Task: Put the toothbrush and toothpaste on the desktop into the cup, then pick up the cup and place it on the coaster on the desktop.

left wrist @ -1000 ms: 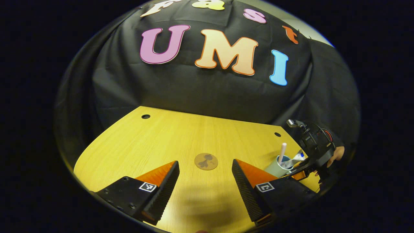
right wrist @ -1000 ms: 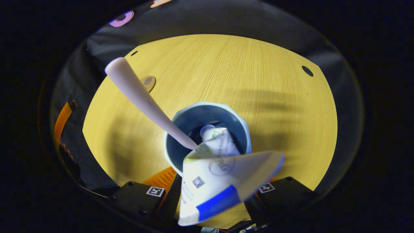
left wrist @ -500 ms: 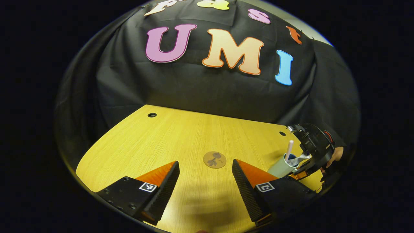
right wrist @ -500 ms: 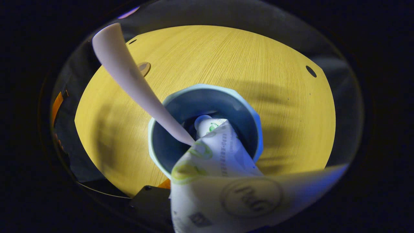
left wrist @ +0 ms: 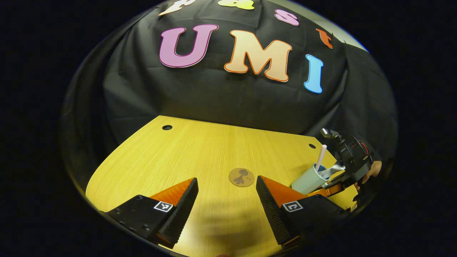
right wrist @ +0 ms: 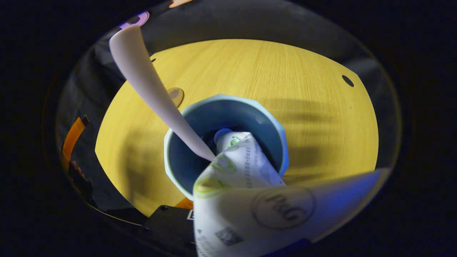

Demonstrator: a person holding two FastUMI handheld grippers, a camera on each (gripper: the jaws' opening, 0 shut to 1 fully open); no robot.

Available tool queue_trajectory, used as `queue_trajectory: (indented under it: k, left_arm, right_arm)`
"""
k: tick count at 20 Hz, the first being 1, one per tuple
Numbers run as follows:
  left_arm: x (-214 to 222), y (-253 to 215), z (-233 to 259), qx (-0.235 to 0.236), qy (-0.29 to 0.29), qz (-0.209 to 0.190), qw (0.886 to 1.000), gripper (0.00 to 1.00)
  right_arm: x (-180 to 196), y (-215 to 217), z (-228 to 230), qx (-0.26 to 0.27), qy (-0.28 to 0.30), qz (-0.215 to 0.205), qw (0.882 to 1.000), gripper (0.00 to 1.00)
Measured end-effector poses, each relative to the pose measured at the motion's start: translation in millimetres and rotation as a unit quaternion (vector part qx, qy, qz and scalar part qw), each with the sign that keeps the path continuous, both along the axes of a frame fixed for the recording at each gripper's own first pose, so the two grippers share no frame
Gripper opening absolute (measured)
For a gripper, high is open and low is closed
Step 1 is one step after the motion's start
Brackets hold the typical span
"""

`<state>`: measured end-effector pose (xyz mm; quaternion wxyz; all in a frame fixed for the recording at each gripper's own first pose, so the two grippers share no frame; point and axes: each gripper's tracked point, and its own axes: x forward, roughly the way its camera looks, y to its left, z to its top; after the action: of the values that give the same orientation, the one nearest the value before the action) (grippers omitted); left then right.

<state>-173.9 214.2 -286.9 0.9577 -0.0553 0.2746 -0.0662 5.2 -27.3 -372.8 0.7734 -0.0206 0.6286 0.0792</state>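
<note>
Pale blue, the cup (left wrist: 307, 180) stands tilted near the counter's (left wrist: 200, 150) right edge, toothbrush (left wrist: 320, 154) and toothpaste (right wrist: 250, 185) inside. The right claw (left wrist: 334, 187) is at its side (grip hidden, cannot tell). The left claw (left wrist: 225, 205) gapes apart near the coaster (left wrist: 241, 177).

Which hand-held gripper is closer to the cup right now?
The right hand-held gripper: it sits right at the cup, low against its side. The left hand-held gripper is farther off, open over the desktop, nearer the coaster.
</note>
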Motion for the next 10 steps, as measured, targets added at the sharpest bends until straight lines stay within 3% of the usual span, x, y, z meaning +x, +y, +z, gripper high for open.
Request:
queue_trajectory:
  k: [10]
  left_arm:
    - [17.5,50.0,-13.5,-0.011,0.010,-0.009,1.000,0.95]
  right_arm:
    - [43.4,86.2,10.7,0.025,-0.020,-0.017,0.999,0.66]
